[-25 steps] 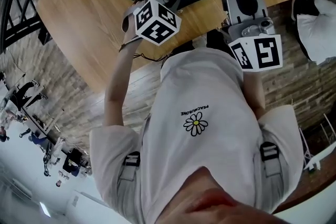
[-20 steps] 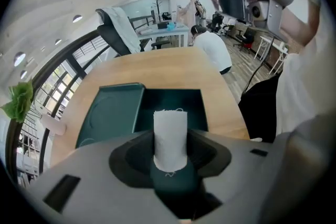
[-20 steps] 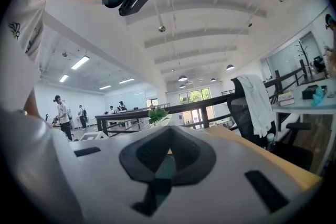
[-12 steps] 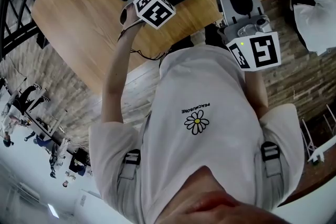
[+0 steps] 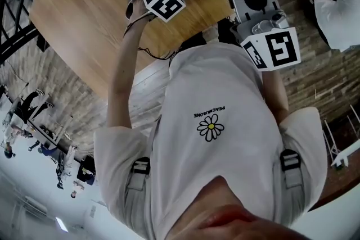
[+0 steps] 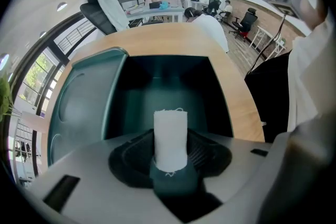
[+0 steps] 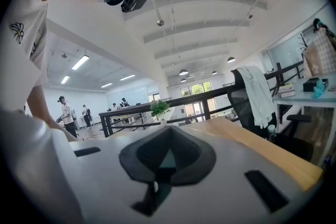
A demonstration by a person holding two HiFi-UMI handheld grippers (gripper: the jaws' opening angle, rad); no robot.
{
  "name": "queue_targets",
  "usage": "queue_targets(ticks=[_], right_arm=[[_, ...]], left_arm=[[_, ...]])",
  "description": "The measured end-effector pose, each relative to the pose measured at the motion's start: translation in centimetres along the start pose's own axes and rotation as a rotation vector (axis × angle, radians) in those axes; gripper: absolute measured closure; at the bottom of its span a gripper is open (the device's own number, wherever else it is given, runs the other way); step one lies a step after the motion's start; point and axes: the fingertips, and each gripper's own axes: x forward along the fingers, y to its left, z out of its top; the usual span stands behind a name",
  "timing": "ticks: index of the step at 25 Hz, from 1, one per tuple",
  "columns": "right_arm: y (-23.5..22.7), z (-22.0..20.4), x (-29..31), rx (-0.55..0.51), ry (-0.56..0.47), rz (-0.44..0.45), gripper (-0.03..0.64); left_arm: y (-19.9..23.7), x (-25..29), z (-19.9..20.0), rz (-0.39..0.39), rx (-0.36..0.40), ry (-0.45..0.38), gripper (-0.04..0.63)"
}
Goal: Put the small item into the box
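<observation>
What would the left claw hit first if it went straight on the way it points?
Most likely the inside of the dark green box, floor or back wall; depth is unclear. The white roll in the left claw juts ahead and would touch first.

The box [image 6: 157,84] is set on the table [image 5: 84,14], with its lid [image 6: 79,107] laid open at its left. The small item [image 6: 170,136] is held in the left gripper [image 6: 169,164] above the box interior. The right gripper [image 7: 165,157] is positioned right of the box, apart from it.
</observation>
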Motion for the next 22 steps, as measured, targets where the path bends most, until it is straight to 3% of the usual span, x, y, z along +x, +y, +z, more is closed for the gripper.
queue_targets(ticks=[18, 22], right_arm=[[0.9, -0.1, 0.1, -0.005, 0.012, 0.031, 0.611], [1.5, 0.5, 0.1, -0.063, 0.004, 0.033, 0.611]], left_arm=[[0.2, -1.4, 0.9, 0.036, 0.02, -0.039, 0.394], [0.3, -2.5, 1.7, 0.057, 0.012, -0.059, 0.396]])
